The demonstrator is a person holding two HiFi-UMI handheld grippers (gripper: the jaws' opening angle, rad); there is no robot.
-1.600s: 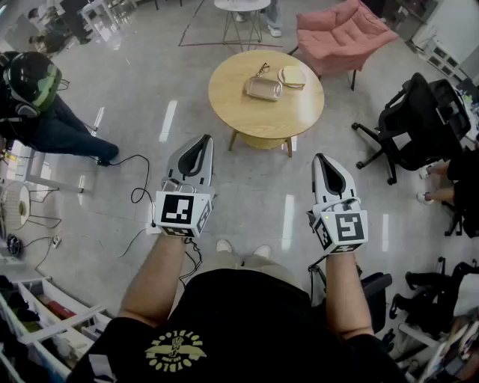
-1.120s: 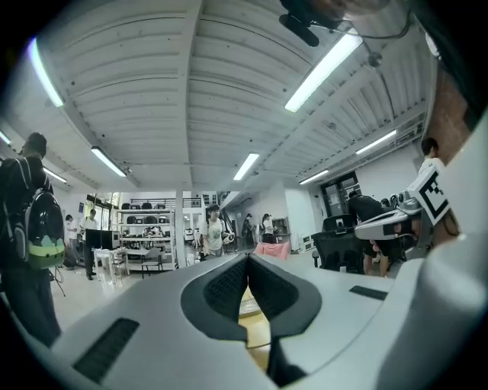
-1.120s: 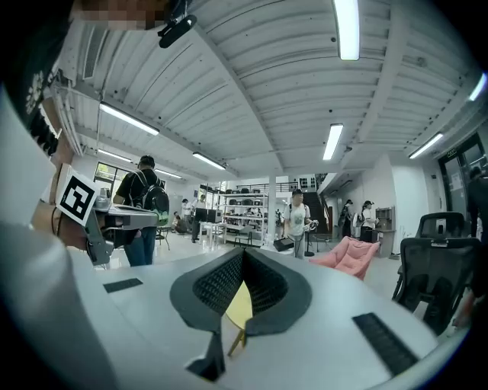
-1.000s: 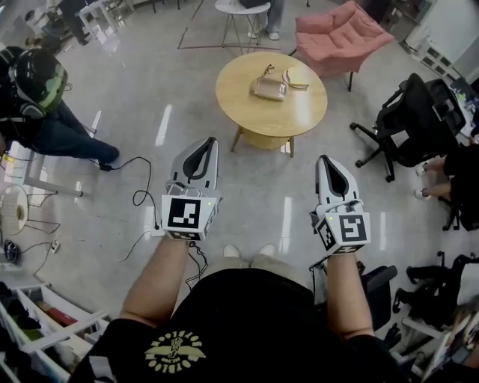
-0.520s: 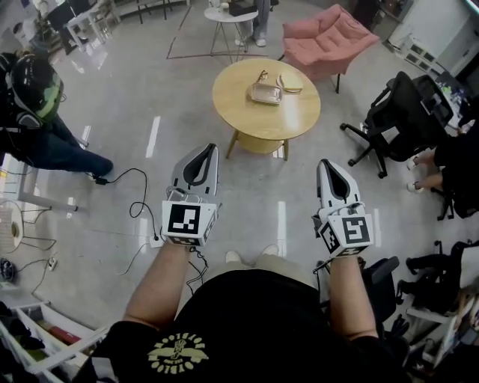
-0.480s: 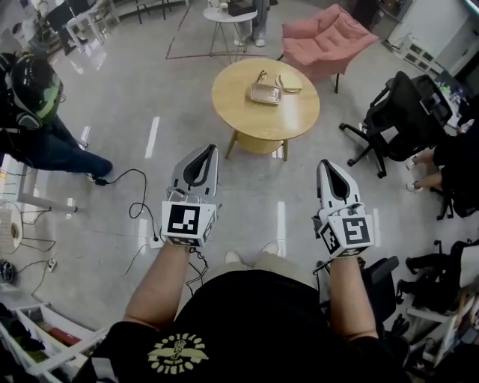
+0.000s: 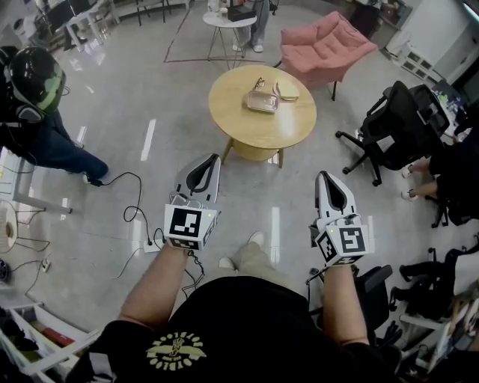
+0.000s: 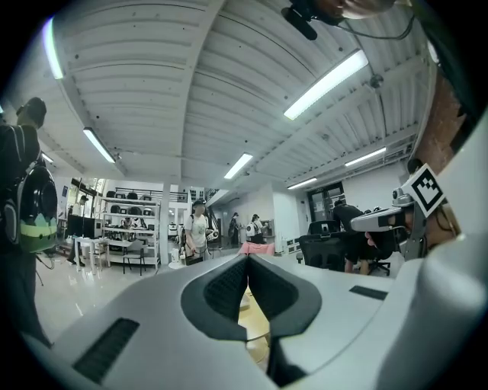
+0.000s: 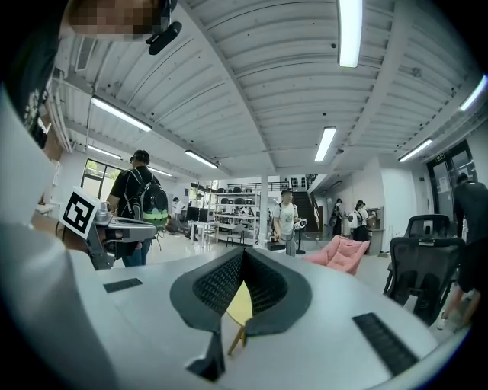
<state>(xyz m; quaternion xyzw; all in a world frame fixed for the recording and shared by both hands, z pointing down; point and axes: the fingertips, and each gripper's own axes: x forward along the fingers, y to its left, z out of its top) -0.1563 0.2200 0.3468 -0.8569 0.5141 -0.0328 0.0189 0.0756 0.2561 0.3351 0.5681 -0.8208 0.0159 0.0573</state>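
Both tools are held clenched and empty: the jaws of the left tool [image 7: 211,158] are seen pressed tip to tip in the left gripper view [image 8: 248,260], and those of the right tool [image 7: 323,175] likewise in the right gripper view [image 9: 242,253], with nothing gripped between them. Both are carried over the floor, well apart from the round wooden bench [image 7: 254,123] ahead. The metal tray [image 7: 260,102] is laid near the far edge of that bench, with a pale dish [image 7: 288,91] just beside it.

A trip is judged the likeliest mishap, since a black cable [image 7: 133,213] is trailed across the floor beside the feet. The tray could probably be knocked toward the far edge if it were met with the jaws clenched. The black office chair [image 7: 397,127] at the right could be brushed by the right tool.

The floor [image 7: 150,97] is finished in glossy grey, and ceiling lights are mirrored in it. A pink armchair [image 7: 329,41] and a small white side table [image 7: 228,16] are set beyond the bench. A person with a green and black backpack [image 7: 34,78] is seen at the left, and shelving and more people are shown far back in the hall.
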